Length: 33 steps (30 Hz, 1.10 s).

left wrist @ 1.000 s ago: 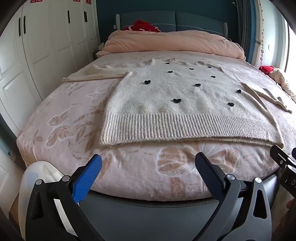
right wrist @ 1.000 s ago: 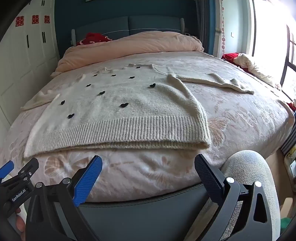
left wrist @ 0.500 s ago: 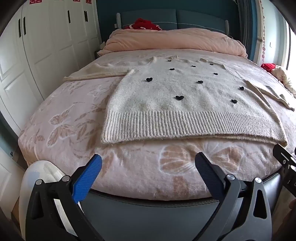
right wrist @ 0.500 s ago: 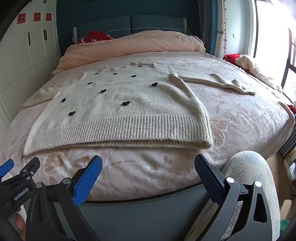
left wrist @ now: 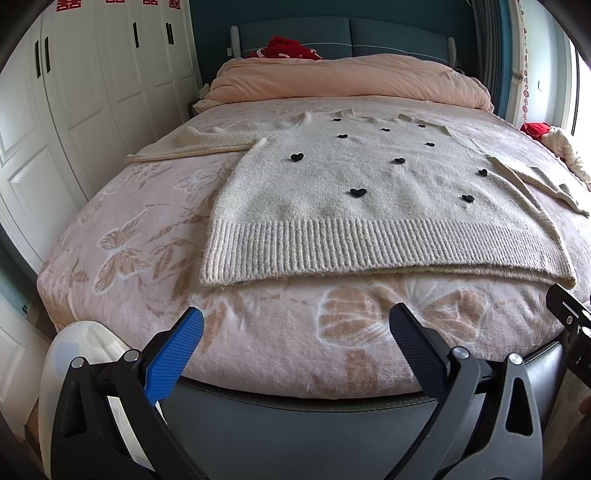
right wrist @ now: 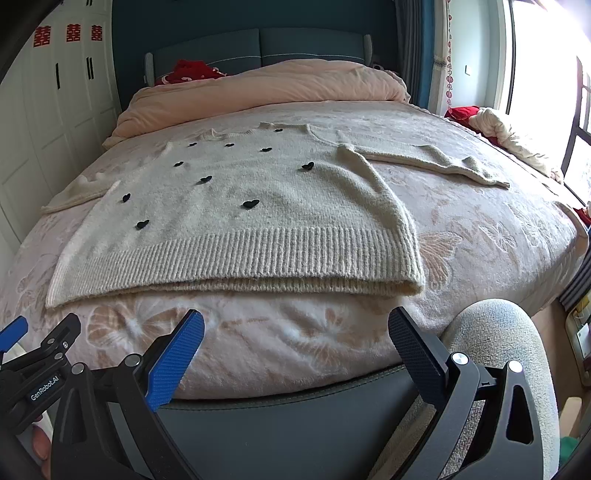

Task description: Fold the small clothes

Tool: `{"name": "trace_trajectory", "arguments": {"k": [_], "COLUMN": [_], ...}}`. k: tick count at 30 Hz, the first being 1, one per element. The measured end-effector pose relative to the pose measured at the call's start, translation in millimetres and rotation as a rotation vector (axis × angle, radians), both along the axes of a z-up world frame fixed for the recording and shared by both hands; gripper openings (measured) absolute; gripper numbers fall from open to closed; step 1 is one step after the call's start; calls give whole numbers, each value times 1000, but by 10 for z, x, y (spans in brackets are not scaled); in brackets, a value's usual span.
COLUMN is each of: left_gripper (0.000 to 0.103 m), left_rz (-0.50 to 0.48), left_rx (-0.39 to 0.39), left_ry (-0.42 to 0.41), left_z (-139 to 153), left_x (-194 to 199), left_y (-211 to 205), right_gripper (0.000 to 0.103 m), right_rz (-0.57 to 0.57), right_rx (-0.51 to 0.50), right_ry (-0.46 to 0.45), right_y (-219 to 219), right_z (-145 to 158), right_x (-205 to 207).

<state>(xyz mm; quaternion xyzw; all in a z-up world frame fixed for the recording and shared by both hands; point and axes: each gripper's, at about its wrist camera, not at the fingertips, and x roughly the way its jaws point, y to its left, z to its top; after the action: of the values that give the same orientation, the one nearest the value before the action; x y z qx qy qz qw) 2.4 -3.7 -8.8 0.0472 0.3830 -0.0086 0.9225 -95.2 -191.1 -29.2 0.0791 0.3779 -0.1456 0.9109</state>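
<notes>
Both fisheye views sit low at the foot of the pink butterfly-patterned bed [left wrist: 122, 258], facing along it toward the dark teal padded headboard [left wrist: 369, 35].

The left wrist view looks from the bed's left half, over the left tool [left wrist: 295, 332], with the white panelled wardrobe [left wrist: 74, 110] filling its left edge.

The right wrist view looks from further right, over the right tool [right wrist: 295, 332], taking in the bright window [right wrist: 546, 55].

Both share the cream knitted sweater with black hearts [left wrist: 369, 192] [right wrist: 236, 206], lying near each lens, and the rolled peach duvet [left wrist: 351, 81] [right wrist: 258, 92]. Each view catches the other tool at its inner edge.

Daylight glare from right window [right wrist: 543, 55], fisheye-warped edges
</notes>
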Motion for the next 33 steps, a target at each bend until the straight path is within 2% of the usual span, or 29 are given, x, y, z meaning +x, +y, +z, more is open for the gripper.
{"name": "trace_trajectory", "arguments": {"k": [33], "left_gripper": [98], "left_rz": [-5], "left_rx": [12], "left_ry": [8], "left_z": [-39], "left_x": [1], "left_y": [-33], "right_gripper": [98], "right_rz": [-11], "right_rx": [7], "right_ry": [26], "right_y": [-50], "right_z": [-25], "right_x": [23]}}
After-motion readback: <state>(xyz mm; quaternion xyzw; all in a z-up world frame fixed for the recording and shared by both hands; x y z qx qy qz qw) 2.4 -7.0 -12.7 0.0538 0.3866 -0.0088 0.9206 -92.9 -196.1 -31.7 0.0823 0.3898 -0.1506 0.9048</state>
